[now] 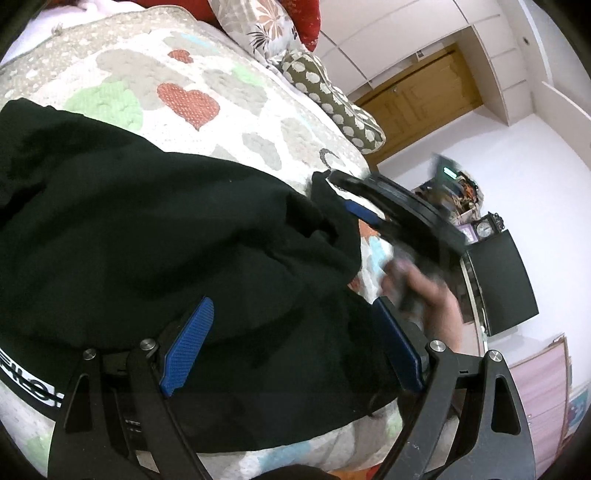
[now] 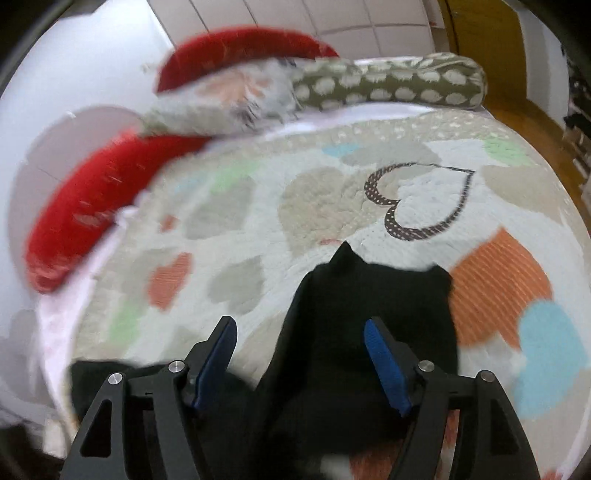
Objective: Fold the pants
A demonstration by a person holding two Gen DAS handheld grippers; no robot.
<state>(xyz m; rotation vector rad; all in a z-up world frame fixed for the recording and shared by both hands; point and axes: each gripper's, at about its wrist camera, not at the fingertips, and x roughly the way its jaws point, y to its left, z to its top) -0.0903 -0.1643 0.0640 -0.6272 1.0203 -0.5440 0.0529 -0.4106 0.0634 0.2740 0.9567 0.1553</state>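
The black pants (image 1: 147, 240) lie bunched on the heart-patterned quilt (image 1: 207, 92), with a white-lettered waistband at the lower left. My left gripper (image 1: 291, 314) is open just above the fabric, its blue pads (image 1: 188, 347) apart and holding nothing. The right gripper (image 1: 369, 206) shows blurred at the pants' far edge, a hand on it. In the right wrist view a black end of the pants (image 2: 369, 295) lies between the open pads of my right gripper (image 2: 301, 332), which grip nothing.
Red pillows (image 2: 85, 221), a floral pillow (image 1: 269, 26) and a spotted bolster (image 2: 388, 79) lie at the head of the bed. A black cabinet (image 1: 506, 280) with a clock stands beside the bed. A wooden door (image 1: 417, 96) is behind.
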